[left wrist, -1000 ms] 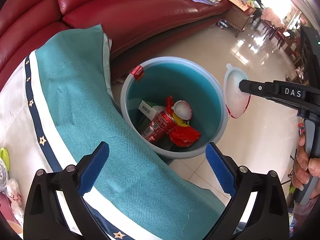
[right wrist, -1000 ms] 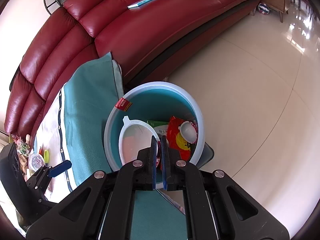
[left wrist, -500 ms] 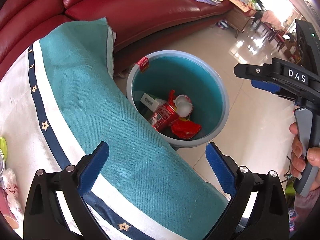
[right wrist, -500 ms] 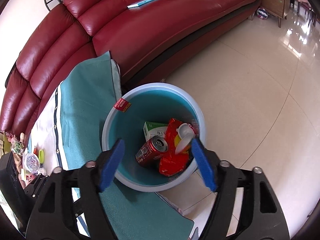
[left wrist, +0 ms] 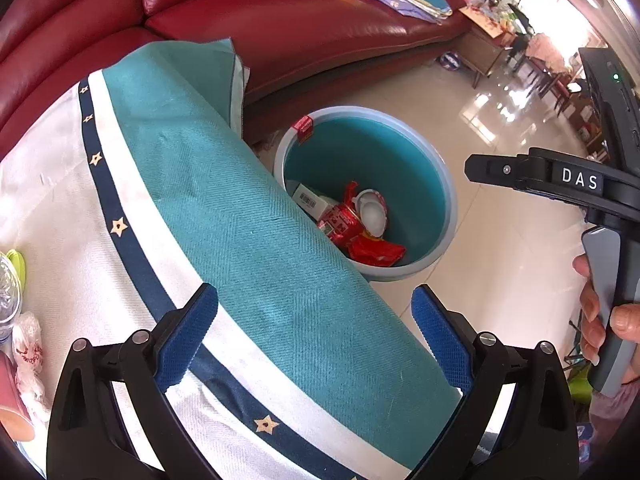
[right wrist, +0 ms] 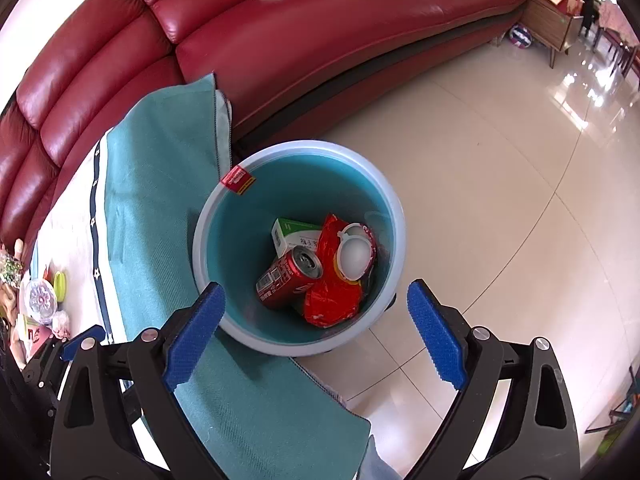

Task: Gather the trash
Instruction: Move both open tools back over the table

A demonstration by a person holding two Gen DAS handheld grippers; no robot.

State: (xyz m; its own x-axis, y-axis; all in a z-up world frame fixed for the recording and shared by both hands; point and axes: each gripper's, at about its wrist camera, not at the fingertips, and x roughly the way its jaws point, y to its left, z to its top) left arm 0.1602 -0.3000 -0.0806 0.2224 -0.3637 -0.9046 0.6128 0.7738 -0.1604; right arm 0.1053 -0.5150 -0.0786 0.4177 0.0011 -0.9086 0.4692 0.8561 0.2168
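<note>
Trash: white round plastic lid [right wrist: 354,256] now lies inside the round teal plastic bin [right wrist: 384,184], on a red foil wrapper [right wrist: 332,300] beside a red drinks can [right wrist: 290,278].

Right hand-held gripper [right wrist: 316,332] has just been opening; jaws stand spread above the bin, nothing between them. Left hand-held gripper [left wrist: 316,336] is spread and empty over the desk [left wrist: 48,240], which carries a white-and-teal cloth [left wrist: 248,240]. Risk: the cloth edge overhangs close beside the bin rim, so a careless sweep could snag it and drag desk items. Glossy tiled floor [right wrist: 500,160] and a red leather sofa [right wrist: 320,40] surround the bin.
</note>
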